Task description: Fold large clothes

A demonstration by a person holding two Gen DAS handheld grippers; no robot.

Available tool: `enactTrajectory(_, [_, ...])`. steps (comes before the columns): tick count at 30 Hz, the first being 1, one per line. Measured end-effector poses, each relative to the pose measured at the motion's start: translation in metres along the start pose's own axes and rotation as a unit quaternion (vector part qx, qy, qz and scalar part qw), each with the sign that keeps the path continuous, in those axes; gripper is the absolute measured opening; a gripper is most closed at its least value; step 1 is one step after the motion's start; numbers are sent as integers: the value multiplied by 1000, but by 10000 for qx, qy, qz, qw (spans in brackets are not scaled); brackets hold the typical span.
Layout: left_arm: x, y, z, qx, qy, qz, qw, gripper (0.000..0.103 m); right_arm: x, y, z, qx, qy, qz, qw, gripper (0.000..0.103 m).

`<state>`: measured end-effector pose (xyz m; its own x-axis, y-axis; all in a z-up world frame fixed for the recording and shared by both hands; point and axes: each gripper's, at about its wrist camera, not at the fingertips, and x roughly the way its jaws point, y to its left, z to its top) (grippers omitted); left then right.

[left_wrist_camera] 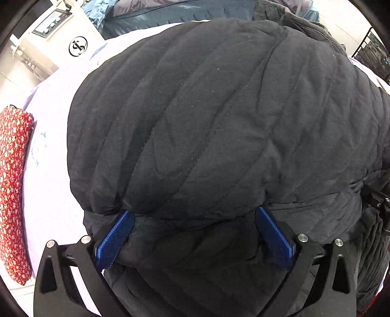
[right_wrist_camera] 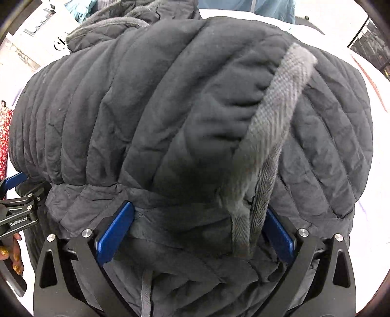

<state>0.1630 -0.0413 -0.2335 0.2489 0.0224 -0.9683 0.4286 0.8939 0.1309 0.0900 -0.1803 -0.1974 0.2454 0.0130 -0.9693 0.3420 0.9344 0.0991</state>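
Left wrist view.
- Left gripper (left_wrist_camera: 195, 234): lower centre of frame, jaws spread wide, blue ribbed pads (left_wrist_camera: 114, 237) on black arms. Between them lies a thick fold of jacket hem; the pads sit at the cloth's edges but do not appear to be pinching it.
- Quilted jacket (left_wrist_camera: 219, 117): black, padded, stitched in long channels, matte and lightly linty. It fills the frame from the pads upward, bulging into a rounded mound. Its near hem runs left to right straight across the jaw gap, so the garment lies directly ahead of and under the fingers.
- Bed sheet (left_wrist_camera: 48, 170): pale lilac, smooth, left of the jacket.
- Red floral cloth (left_wrist_camera: 12, 183): rolled, at the left edge.
- White appliance (left_wrist_camera: 52, 20): upper left, with a control panel.

Right wrist view.
- Right gripper (right_wrist_camera: 195, 230): lower centre, jaws likewise wide apart, blue pads flanking the hem; no pinch is evident.
- Grey drawcord (right_wrist_camera: 263, 151): flat herringbone webbing, doubled, running from upper right down into the jaw gap near the right pad.
- Jacket hem: a gathered seam crossing left to right just above the pads.
- The other gripper shows at the left edge with a hand (right_wrist_camera: 13, 253) beneath it, so both sit along the same near hem; judged, neither is nearer.
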Motion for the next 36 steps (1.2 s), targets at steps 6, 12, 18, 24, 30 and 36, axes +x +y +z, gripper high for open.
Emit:
enactTrajectory(6, [-5,2,-8,-8,-101,36,9999,98,-5,-2,-8,43,124,21,9999,99])
enactTrajectory(12, [-22,8,-15,47,-60,-67,9999,97,-23,-23,-6,157,114,149,9997,98])
enactTrajectory(18, [-52,25,-38,169,-348,-345,9987,97,-53,-36,-42,-109,-153,216,9996,98])
enactTrajectory(24, [-65,67,-98,-28,-252,-762,9968,97,-80,-74,-97,-215,-205,227,9993,98])
enactTrajectory(30, [-53,136,-168,-975,233,-1020,9897,97,-82,-150,-156,980,254,224,9946,98])
enactTrajectory(36, [-50,168,-219,-1545,609,-1694,9715,96,-74,-195,-205,1770,652,768,9790,98])
